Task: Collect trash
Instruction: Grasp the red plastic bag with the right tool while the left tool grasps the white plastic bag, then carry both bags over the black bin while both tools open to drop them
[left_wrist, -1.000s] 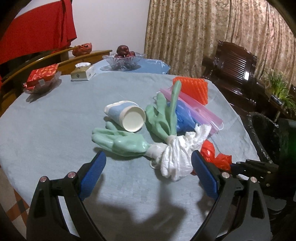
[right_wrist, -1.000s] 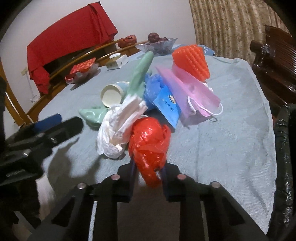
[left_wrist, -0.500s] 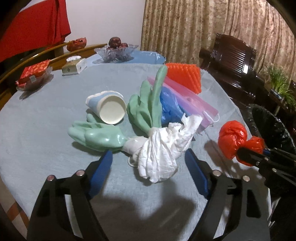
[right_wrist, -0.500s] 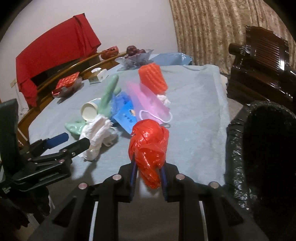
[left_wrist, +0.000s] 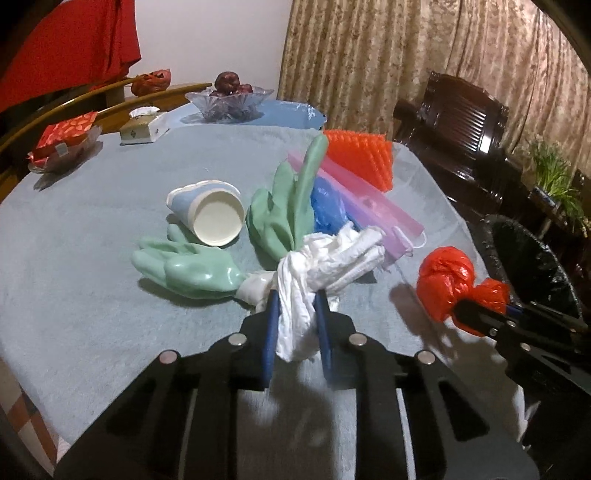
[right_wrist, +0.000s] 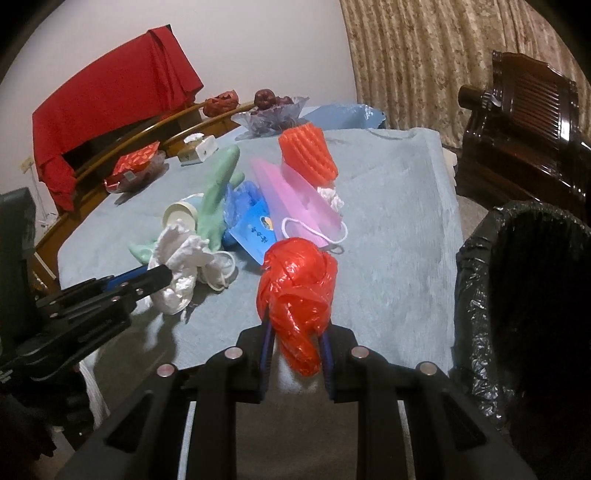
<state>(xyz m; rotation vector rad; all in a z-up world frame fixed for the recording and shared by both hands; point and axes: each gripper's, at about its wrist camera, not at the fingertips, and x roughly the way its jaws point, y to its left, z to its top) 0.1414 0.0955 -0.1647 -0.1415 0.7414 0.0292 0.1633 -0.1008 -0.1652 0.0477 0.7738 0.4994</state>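
- Standing beside the table's right edge, a bin lined with a black bag is seen; its inside is dark and its contents cannot be told.
- At the far end of the grey-blue tablecloth, dark red fruit is held in a clear glass bowl.
- A red patterned packet is carried on a shallow glass dish at the far left, and a tissue box is placed between that dish and the bowl.
- A paper cup is found on its side, mouth towards the left camera, with nothing visible inside.
- The left gripper is held low over the near table edge, its blue-padded fingers clamped together on the white cuff of the green rubber gloves, which lie on the cloth next to the cup.
- The right gripper is raised clear of the table, near the bin's rim, and is closed tight on the red plastic bag, which is bunched into a ball above the fingers.
- Remaining on the cloth are noted a pink face mask, an orange ridged item, a blue packet and crumpled blue plastic, all piled together behind the gloves.
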